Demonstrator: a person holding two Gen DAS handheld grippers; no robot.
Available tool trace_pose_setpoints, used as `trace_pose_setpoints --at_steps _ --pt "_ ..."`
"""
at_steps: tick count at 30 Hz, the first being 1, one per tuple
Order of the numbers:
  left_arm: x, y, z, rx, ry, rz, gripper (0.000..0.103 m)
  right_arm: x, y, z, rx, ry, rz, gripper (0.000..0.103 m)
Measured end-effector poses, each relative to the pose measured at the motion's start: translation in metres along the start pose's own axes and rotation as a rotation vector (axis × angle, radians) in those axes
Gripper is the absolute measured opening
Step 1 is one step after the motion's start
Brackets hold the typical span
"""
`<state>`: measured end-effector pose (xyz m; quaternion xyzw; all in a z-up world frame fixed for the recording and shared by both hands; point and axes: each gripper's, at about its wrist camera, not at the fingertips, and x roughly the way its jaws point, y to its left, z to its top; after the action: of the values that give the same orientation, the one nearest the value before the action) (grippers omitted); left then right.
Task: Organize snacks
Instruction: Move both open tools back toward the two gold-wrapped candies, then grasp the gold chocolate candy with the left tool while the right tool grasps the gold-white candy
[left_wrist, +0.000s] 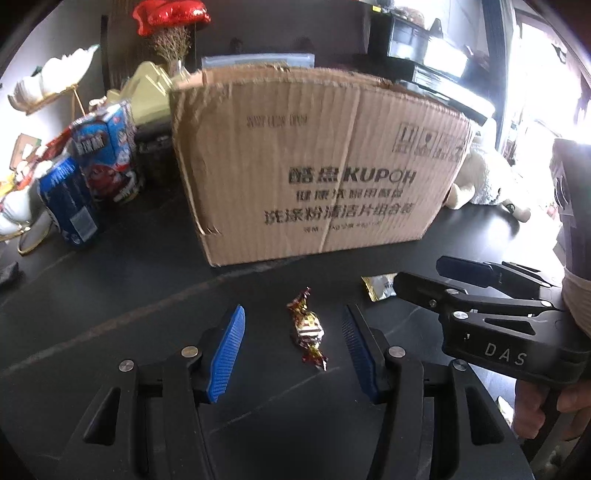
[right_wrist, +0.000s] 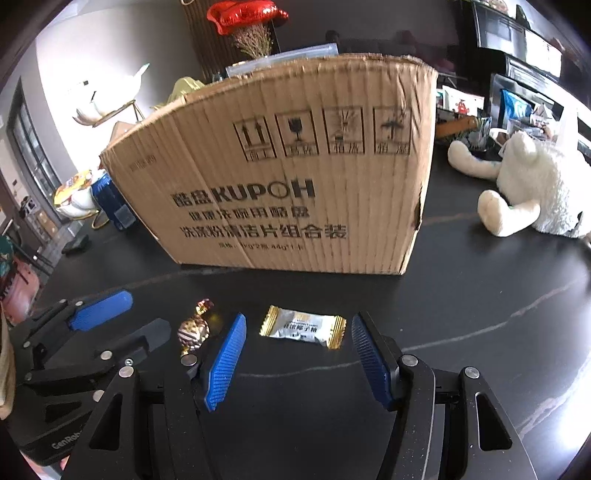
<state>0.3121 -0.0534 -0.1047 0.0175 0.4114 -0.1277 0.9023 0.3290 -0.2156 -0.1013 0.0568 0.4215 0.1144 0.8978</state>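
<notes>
Straddling one sweet apiece, both grippers sit low over the black table (right_wrist: 480, 314) with jaws spread wide and nothing held. The left gripper (left_wrist: 293, 332) brackets a twist-wrapped candy (left_wrist: 307, 330), crinkly red-and-gold foil with flared ends, lying lengthwise between the ribbed blue pads (left_wrist: 227, 356). The right gripper (right_wrist: 297, 341) frames a flat silver sachet (right_wrist: 303, 326) with gold crimped edges, lying crosswise just ahead of its tips. The step looks like the pickup before dropping snacks into the corrugated cardboard box (right_wrist: 295, 177) standing just behind. Next, each probably needs to close gently on its sweet: the foil is slippery and the sachet thin, so the pads should meet low, near the tabletop.
</notes>
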Motion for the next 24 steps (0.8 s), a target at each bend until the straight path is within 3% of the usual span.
trace_pose_setpoints --at_steps 7,18,22,24 --pt "0.017 -0.003 -0.008 0.013 0.017 -0.032 0.049 0.014 0.002 -0.004 -0.015 0.038 -0.006 0.061" --pt "0.034 -0.008 -0.011 0.023 0.032 -0.003 0.039 0.021 0.001 -0.004 -0.013 0.051 -0.006 0.061" --pt "0.038 -0.006 -0.012 0.013 0.039 -0.004 0.023 0.025 0.002 -0.003 -0.017 0.055 -0.010 0.061" --pt "0.038 -0.004 -0.012 0.001 0.040 -0.011 0.023 0.027 0.003 -0.003 -0.025 0.058 -0.012 0.061"
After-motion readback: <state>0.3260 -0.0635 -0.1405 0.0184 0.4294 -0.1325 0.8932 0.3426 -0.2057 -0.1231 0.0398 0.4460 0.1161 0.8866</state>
